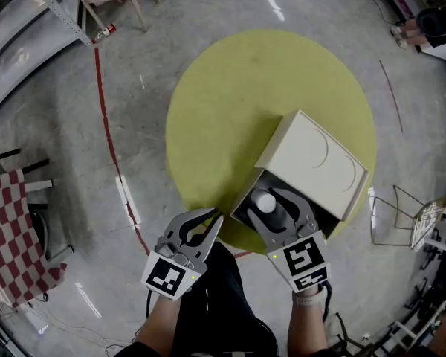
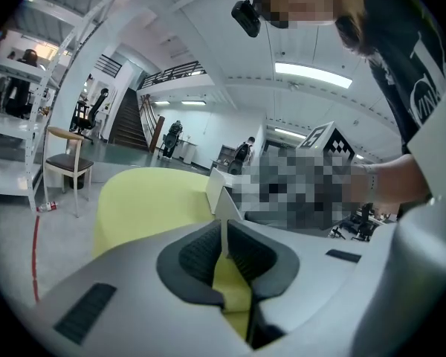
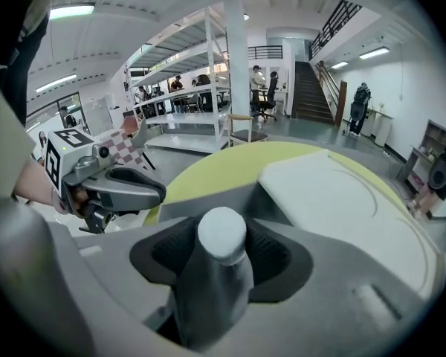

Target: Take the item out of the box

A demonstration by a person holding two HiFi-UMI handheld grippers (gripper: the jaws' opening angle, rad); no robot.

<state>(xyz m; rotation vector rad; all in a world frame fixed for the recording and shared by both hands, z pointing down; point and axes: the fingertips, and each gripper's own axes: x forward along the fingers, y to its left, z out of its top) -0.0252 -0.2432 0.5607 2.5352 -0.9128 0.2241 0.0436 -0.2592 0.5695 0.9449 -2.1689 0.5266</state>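
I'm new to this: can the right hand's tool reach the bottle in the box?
Likely yes: the left fingers hold the box flap aside, and the open right fingers straddle the bottle.

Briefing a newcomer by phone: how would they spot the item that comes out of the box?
On the round yellow table lies a cream box, its open end toward the person. In that dark opening sits a small grey bottle, between the right gripper's open jaws. It is the only thing visible there, and its rounded white cap stands out.
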